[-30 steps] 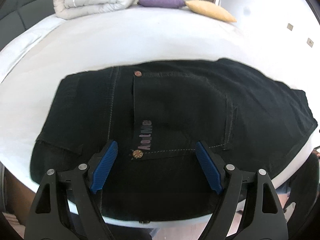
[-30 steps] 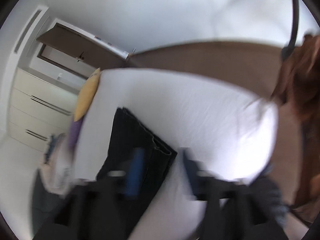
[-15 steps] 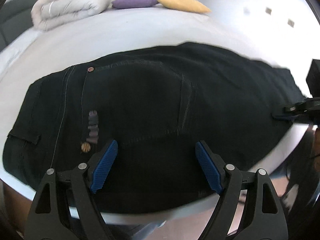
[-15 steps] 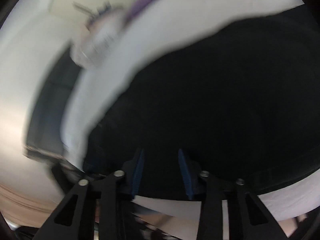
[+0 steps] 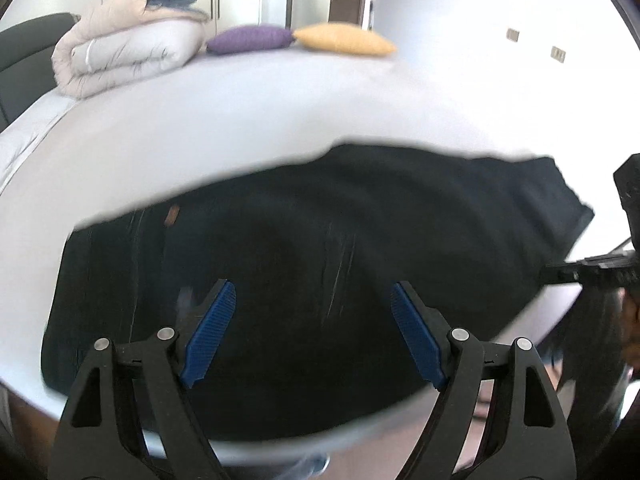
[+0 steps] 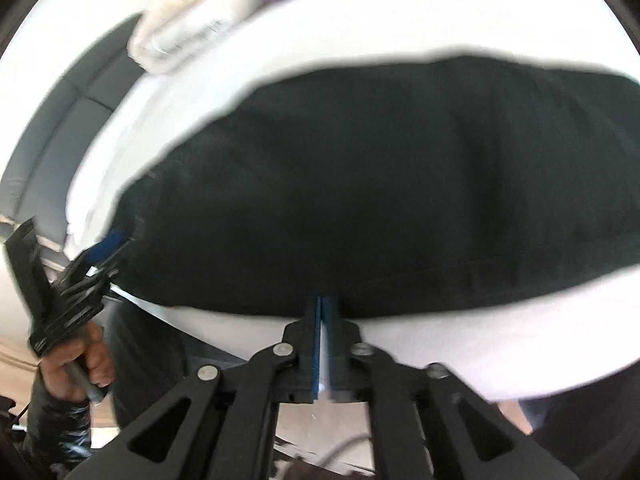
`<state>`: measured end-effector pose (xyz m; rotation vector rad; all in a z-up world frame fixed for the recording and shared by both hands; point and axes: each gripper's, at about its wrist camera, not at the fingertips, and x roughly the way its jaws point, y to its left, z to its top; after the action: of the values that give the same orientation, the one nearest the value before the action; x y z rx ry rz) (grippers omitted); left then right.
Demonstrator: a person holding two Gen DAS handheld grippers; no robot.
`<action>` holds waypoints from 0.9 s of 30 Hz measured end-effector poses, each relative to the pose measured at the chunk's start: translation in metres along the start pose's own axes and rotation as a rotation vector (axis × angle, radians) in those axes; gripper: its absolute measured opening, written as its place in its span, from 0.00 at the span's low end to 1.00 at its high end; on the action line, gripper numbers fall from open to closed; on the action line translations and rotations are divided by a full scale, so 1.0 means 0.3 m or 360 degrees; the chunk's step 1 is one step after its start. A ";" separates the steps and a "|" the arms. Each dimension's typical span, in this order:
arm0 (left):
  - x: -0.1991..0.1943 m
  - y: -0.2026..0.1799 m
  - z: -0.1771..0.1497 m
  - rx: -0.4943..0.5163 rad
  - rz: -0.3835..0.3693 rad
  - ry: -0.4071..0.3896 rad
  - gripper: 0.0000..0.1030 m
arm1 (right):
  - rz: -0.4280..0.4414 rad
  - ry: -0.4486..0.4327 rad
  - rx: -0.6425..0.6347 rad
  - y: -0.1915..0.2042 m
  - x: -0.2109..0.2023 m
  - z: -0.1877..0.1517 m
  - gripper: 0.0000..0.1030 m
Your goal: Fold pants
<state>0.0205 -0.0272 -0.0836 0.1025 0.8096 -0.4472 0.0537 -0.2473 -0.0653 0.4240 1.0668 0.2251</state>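
Black pants [image 5: 312, 248] lie folded flat near the front edge of a white bed [image 5: 280, 112]. My left gripper [image 5: 312, 320] is open, its blue pads wide apart over the waist end of the pants. My right gripper [image 6: 324, 304] has its pads pressed together at the near edge of the pants [image 6: 380, 192]; whether cloth is pinched between them is not visible. The right gripper also shows at the right edge of the left wrist view [image 5: 592, 270], and the left gripper at the left of the right wrist view [image 6: 104, 248].
A rolled duvet [image 5: 124, 56], a purple cushion [image 5: 248, 39] and a yellow cushion [image 5: 344, 39] lie at the far end of the bed. A dark headboard [image 5: 24, 52] stands at the left. A door and wardrobe are behind.
The right gripper swung down to the pants' near edge and closed its pads. The left gripper stayed open and shifted over the waist end; the view is blurred by motion.
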 end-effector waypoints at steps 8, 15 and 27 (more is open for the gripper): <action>0.226 -0.053 -0.037 0.0050 -0.0035 0.0231 0.77 | -0.0002 0.0018 0.0006 -0.020 0.140 0.062 0.33; 0.079 -0.045 -0.179 0.0067 -0.0036 0.0187 0.77 | -0.0024 -0.0009 0.0084 -0.126 0.058 -0.009 0.14; 0.250 0.072 0.197 -0.0030 0.0014 0.0171 0.77 | 0.0563 0.0142 0.0506 -0.124 0.330 0.282 0.27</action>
<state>0.1150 -0.0489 -0.0985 0.1133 0.9186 -0.4287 0.1740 -0.2625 -0.1258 0.8982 1.1143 0.3929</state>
